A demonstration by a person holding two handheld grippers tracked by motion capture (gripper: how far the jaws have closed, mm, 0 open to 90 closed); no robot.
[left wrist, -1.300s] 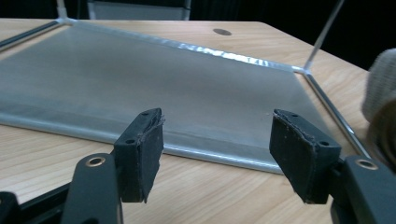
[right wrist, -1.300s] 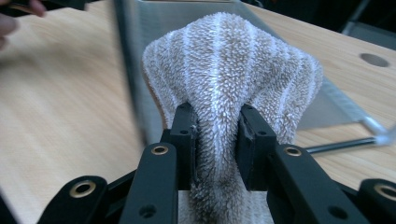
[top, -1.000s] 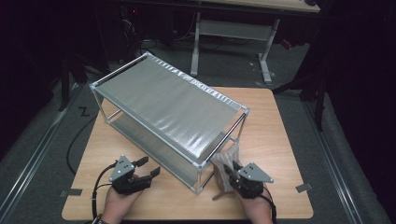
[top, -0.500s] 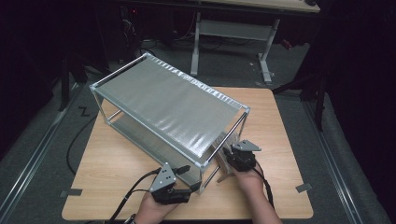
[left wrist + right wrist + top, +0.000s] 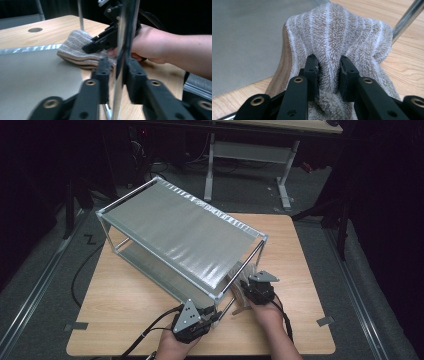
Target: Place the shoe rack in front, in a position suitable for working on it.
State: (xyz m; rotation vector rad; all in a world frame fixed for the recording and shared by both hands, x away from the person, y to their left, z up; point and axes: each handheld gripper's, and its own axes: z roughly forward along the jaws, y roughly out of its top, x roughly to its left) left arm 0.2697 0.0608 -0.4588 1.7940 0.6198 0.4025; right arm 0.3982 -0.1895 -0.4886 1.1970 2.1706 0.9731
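Since a second ago the left gripper [image 5: 116, 75] has come across to the rack's [image 5: 180, 235] near corner post [image 5: 123, 50], jaws nearly shut around it. The right gripper [image 5: 328, 75] pinches the striped towel [image 5: 342, 32] beside that post, at the lower shelf's [image 5: 244, 32] edge.

A pale wood-topped bench [image 5: 130, 295] stands on a grey carpeted floor [image 5: 45, 270] in a dim room, its far surroundings lost in darkness. Behind it stands a white metal-legged desk with a light top [image 5: 250, 150]. Grey tape marks [image 5: 76, 326] sit near the bench's front corners, and a round cable hole [image 5: 35, 30] pierces its surface
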